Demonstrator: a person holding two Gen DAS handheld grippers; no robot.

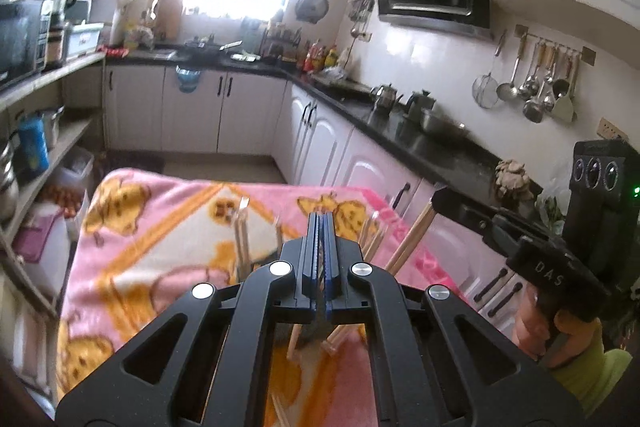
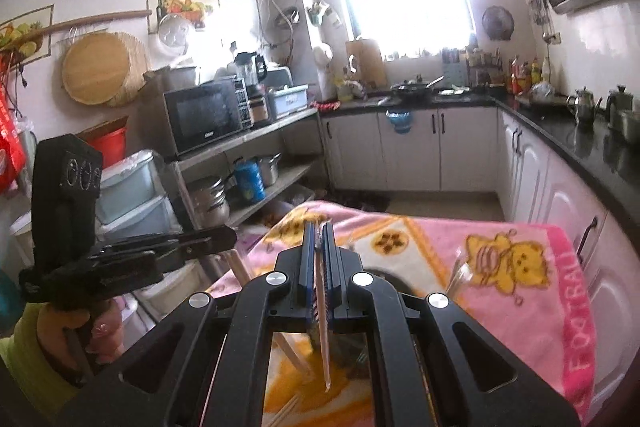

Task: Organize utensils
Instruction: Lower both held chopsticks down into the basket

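My right gripper (image 2: 319,227) is closed on a single chopstick (image 2: 323,323); the pale stick runs down between the blue pads and hangs out below them, its tip over the pink blanket (image 2: 500,259) that covers the table; in the left wrist view the same stick shows as a wooden shaft angling down from the right gripper toward the blanket. My left gripper (image 1: 321,217) has its fingers pressed together, and I can see nothing clamped between them; whether a thin stick is hidden in the seam I cannot tell.

The rest of the chopsticks (image 1: 242,235) are just ahead of and below the left fingers, blurred, some standing up as if in a holder and others lying loose on the blanket; I cannot make out the holder itself.

I judge these to be very light and stiff, thin wood or bamboo; smooth and tapered, so a stick can pivot or slide in the pads if I grip it near one end; the one I hold is taken toward its upper part, and it hangs long below, so it may swing. A hold nearer the middle would steady it; firm pressure is safe, since a chopstick will not crush, though it could snap if levered sideways against the table.
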